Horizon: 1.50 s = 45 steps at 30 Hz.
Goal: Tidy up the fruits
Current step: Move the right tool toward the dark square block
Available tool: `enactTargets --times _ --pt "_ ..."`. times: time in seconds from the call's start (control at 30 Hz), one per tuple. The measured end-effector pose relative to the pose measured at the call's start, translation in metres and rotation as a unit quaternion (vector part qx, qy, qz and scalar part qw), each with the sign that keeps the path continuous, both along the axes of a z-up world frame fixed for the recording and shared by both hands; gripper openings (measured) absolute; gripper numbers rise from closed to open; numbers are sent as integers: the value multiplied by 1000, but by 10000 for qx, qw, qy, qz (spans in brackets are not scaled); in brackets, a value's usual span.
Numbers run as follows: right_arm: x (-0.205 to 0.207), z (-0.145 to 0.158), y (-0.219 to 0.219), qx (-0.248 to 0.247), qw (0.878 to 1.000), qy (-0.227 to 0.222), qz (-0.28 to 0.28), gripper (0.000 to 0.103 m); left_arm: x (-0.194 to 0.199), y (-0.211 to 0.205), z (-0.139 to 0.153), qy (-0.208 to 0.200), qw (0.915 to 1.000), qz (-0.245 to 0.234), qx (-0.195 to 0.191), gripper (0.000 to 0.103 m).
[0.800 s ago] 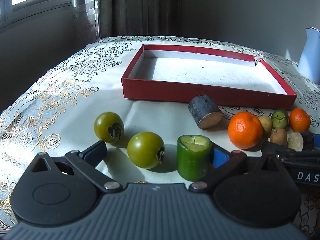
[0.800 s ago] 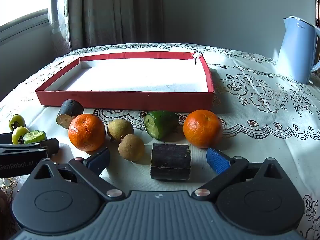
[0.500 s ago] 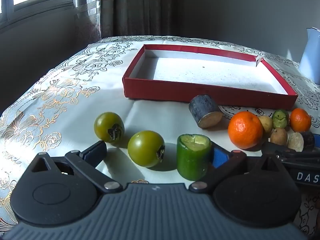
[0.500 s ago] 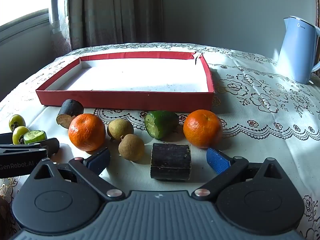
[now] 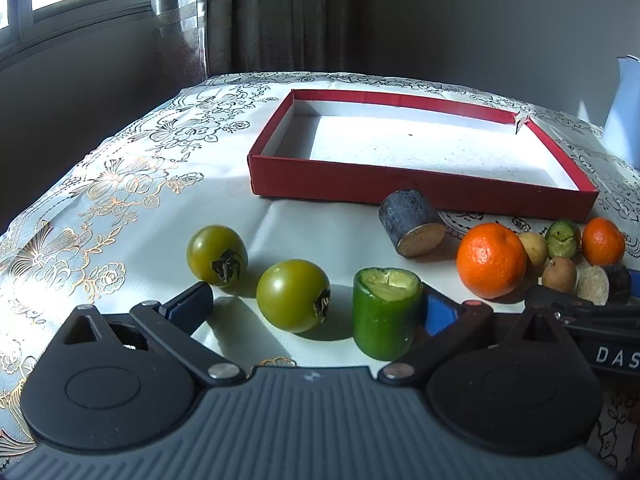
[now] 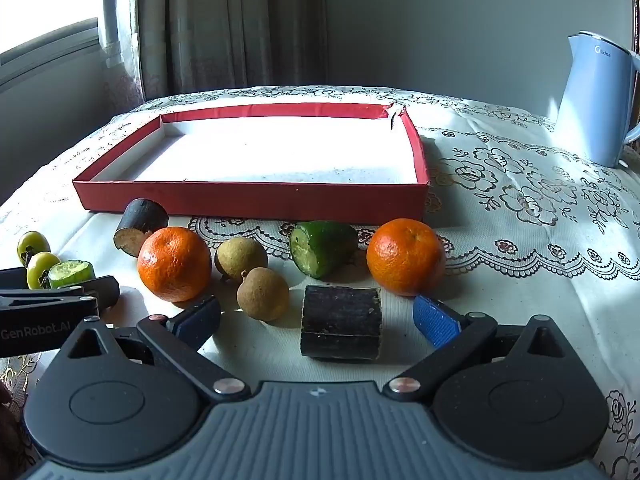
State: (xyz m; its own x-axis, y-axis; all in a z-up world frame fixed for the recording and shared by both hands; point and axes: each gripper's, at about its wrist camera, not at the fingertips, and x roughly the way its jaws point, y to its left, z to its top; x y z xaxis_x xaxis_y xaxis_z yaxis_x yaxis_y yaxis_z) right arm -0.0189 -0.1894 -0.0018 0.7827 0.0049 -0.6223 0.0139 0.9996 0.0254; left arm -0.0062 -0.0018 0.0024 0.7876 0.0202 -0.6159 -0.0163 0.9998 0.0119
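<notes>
A shallow red tray (image 5: pixel 420 194) (image 6: pixel 256 200) with a white floor lies at the back of the table. In front of it, in the left wrist view, sit two green round fruits (image 5: pixel 218 255) (image 5: pixel 293 295), an upright green cucumber piece (image 5: pixel 386 312), a dark sugarcane piece (image 5: pixel 412 222) and an orange (image 5: pixel 491 259). My left gripper (image 5: pixel 314 308) is open, wide around the nearer green fruit and the cucumber piece, pads apart from both. My right gripper (image 6: pixel 316 318) is open around a dark sugarcane block (image 6: pixel 341 327) and a brown longan (image 6: pixel 263 294). Two oranges (image 6: pixel 174 263) (image 6: pixel 405 255) and a cut cucumber end (image 6: pixel 322 247) lie beyond.
A pale blue kettle (image 6: pixel 598 100) stands at the back right. A flowered cloth (image 5: pixel 120 184) covers the table, whose left edge drops off near a window and curtain. A second longan (image 6: pixel 240 257) lies by the left orange. Each gripper shows at the edge of the other's view.
The left wrist view has shifted slightly, the tray and fruits sliding a little to the right. The right gripper and all the fruits have kept still.
</notes>
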Motion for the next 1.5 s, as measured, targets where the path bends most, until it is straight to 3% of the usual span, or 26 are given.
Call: enactTargets --times 0.53,0.77,1.5 --pt "-1 1 -2 69 9999 21 88 103 0 1 0 7 10000 5 -31 103" --pt "-2 3 -16 482 9987 -26 154 103 0 0 0 6 10000 8 -29 103" --pt "-3 7 -5 124 9995 126 255 103 0 0 0 3 10000 12 -30 103"
